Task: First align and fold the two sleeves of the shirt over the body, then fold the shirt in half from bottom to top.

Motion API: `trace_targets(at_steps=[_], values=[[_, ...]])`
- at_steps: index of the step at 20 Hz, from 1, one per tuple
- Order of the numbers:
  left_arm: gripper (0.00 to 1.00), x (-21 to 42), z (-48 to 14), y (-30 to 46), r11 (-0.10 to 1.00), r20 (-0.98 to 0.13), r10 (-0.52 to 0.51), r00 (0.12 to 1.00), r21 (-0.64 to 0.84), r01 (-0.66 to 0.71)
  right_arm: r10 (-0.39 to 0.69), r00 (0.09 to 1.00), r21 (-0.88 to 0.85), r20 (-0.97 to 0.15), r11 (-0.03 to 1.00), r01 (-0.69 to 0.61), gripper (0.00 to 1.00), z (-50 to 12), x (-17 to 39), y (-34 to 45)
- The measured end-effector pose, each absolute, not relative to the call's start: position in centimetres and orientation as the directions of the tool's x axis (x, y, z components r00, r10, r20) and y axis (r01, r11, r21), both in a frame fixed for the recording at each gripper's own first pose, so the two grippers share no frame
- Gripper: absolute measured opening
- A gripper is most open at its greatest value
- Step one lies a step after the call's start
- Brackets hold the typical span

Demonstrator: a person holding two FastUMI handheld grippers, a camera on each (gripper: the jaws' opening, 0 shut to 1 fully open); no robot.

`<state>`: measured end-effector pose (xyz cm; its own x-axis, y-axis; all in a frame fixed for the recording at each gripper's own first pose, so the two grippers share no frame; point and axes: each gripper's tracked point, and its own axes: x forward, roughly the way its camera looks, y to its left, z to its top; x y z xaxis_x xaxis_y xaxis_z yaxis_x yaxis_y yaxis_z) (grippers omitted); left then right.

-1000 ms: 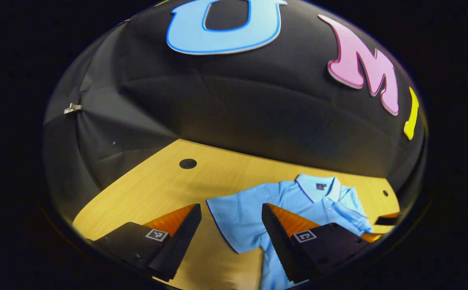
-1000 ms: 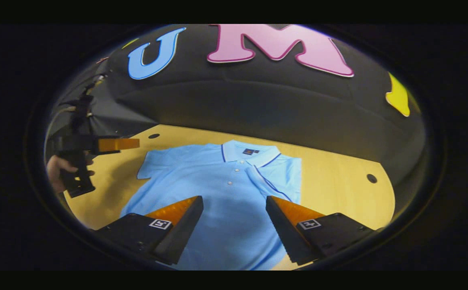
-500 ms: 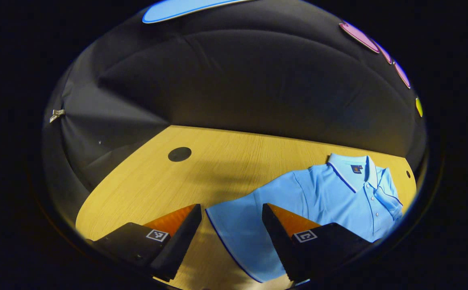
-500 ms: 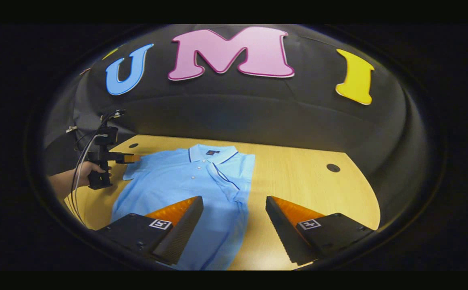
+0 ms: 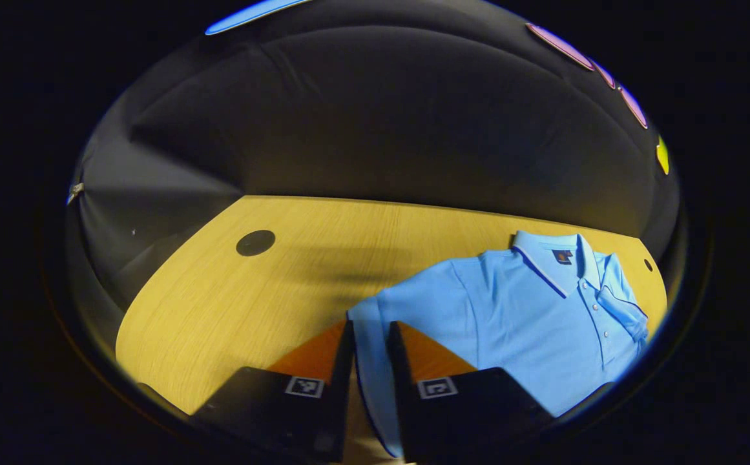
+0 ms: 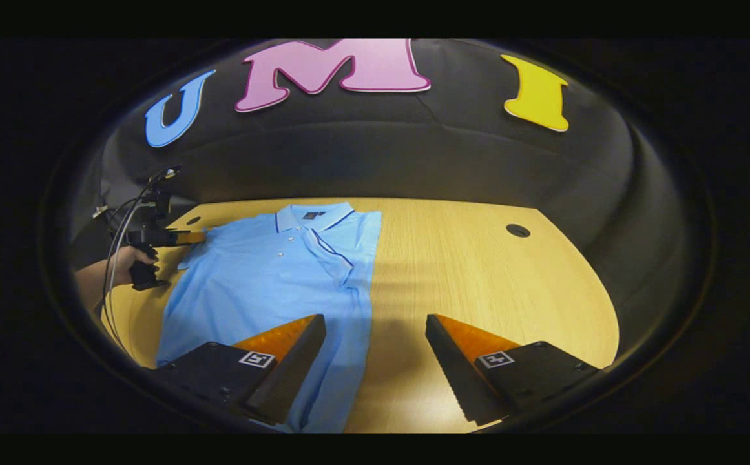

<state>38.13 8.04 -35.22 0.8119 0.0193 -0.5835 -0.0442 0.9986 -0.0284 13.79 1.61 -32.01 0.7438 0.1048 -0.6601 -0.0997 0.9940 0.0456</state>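
Our left tool has its fingers nearly together on the hem of the unfolded sleeve, low and centre in the left gripper view. The blue shirt lies flat on the tabletop, left of centre in the right gripper view, its other sleeve already folded over the body. Our right tool stands apart, empty, above the shirt's lower edge. We should lift the sleeve just clear, carry it straight across and lay it flat, matching its partner. The collar label is too small to read.
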Motion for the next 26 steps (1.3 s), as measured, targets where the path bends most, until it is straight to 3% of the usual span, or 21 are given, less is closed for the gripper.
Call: trace_targets(at_steps=[2,7,10,15,16,19,21,26], values=[[0.09,38.5,-35.1,7.6,0.997,-0.569,0.017,0.822,-0.048,-0.054,0.101,0.75,0.055,-0.654,0.995,-0.087,0.98,-32.0,13.8,1.3],[0.06,38.2,-32.7,6.5,0.997,-0.545,0.071,0.835,0.014,-0.076,0.078,0.765,0.045,-0.639,0.997,-0.063,0.98,-31.7,13.2,-0.1],[0.06,38.2,-29.8,1.1,1.0,-0.518,0.001,0.855,-0.022,-0.014,0.063,0.769,0.051,-0.636,0.998,-0.039,0.98,-31.7,12.3,-0.8],[0.06,36.7,-26.8,-11.1,0.978,-0.485,-0.202,0.851,-0.15,0.147,0.045,0.779,0.044,-0.626,0.999,-0.022,0.98,-31.0,10.2,-1.1],[0.15,35.7,-26.7,-12.9,0.967,-0.49,-0.244,0.837,-0.182,0.175,0.042,0.781,0.04,-0.623,0.999,-0.022,0.96,-30.9,9.7,-1.1],[0.87,31.9,-26.1,-15.1,0.945,-0.493,-0.317,0.81,-0.233,0.228,0.048,0.779,0.057,-0.625,0.998,-0.016,0.96,-30.6,7.4,-0.7],[0.96,28.8,-25.6,-13.5,0.951,-0.488,-0.302,0.819,-0.218,0.22,0.056,0.774,0.071,-0.631,0.997,-0.014,0.96,-30.7,5.5,-0.1],[0.97,18.9,-23.9,-6.8,0.966,-0.494,-0.234,0.838,-0.215,0.142,0.075,0.747,0.081,-0.661,0.996,-0.029,0.99,-31.2,0.2,1.7]])
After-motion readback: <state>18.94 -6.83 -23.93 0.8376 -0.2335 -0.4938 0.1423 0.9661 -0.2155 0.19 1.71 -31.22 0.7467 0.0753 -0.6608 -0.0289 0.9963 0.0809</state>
